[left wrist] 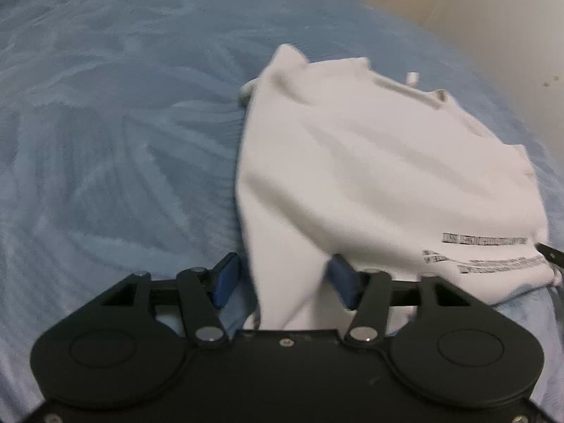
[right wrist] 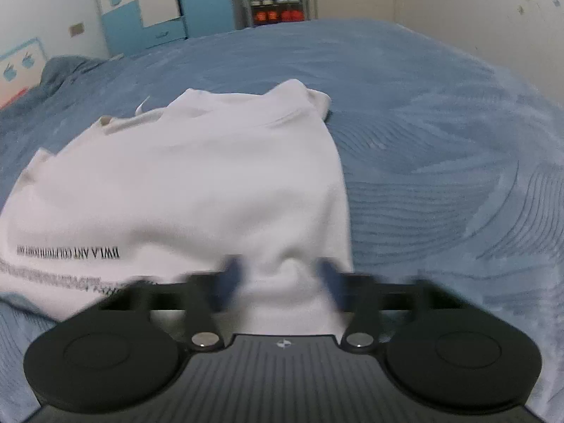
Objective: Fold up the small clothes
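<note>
White shirt (left wrist: 370,176) — black lettering — blue swirl-textured bedspread (left wrist: 105,123)

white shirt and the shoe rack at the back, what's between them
Only bare blue bedspread between the white shirt and shoe rack, seen in the right wrist view.

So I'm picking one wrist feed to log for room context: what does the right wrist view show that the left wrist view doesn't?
Only the right wrist view shows the blue and white wardrobe, the full shelf rack with shoes, and the right gripper, its jaws apart with white cloth between them. Only the left wrist view shows the left gripper, also apart around cloth, and a dark tip, seemingly the other gripper, at its right edge. Both show the white shirt with its black printed lines, lying on the blue bedspread.
</note>
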Tool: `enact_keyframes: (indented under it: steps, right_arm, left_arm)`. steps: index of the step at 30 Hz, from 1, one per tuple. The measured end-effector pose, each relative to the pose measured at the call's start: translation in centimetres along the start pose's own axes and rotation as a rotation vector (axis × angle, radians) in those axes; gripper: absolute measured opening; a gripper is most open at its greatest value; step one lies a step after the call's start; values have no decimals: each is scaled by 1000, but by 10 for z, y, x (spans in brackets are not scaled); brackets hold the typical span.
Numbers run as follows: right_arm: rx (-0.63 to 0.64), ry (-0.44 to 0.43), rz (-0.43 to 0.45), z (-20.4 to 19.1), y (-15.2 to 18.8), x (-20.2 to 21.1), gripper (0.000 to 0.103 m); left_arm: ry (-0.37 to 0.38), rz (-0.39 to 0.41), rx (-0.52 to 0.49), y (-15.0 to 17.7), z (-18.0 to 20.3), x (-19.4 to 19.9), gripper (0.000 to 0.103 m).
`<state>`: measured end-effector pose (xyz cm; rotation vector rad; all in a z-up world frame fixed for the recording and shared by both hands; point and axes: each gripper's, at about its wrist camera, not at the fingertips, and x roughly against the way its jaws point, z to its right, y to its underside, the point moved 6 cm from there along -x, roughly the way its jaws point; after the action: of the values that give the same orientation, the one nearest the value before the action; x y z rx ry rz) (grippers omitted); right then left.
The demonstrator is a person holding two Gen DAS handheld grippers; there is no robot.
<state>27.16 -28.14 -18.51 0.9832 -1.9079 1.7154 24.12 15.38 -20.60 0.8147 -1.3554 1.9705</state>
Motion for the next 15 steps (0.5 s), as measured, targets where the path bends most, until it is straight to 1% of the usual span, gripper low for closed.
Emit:
enact_keyframes:
  steps: [1, 2, 4, 5, 7, 8, 9, 10, 11, 12, 14, 15]
  right_arm:
    - [-15, 8, 0, 1, -2, 1, 7]
    - [-32, 2, 1, 2, -4, 5, 4]
    - [-49, -7, 12, 2, -10, 16, 4]
    - [-45, -10, 22, 1, -13, 23, 6]
    - [-31, -26, 29, 2, -17, 31, 33]
    - [-28, -11, 22, 3, -17, 32, 57]
    - [-24, 11, 17, 5, -17, 33, 79]
    - [-19, 27, 20, 7, -16, 32, 81]
    - [-9, 37, 18, 7, -15, 30, 81]
    - [2, 54, 3, 9, -12, 26, 81]
    - [14, 92, -38, 14, -4, 17, 81]
    - [11, 93, -48, 15, -1, 13, 82]
  left_arm:
    - [14, 8, 11, -1, -1, 2, 13]
    - [33, 14, 40, -4, -3, 6, 9]
    - [68, 45, 86, -10, -6, 24, 7]
    - [81, 67, 89, -14, -5, 33, 7]
    - [80, 74, 83, -17, -4, 44, 6]
    - [76, 69, 72, -16, -3, 46, 6]
    - [63, 63, 58, -17, -2, 46, 6]
    - [54, 55, 50, -14, -2, 46, 6]
    - [48, 47, 47, -13, -1, 44, 6]
    - [45, 39, 56, -11, -3, 43, 6]
    - [42, 23, 81, -8, -6, 41, 9]
    - [39, 18, 87, -9, -7, 34, 10]
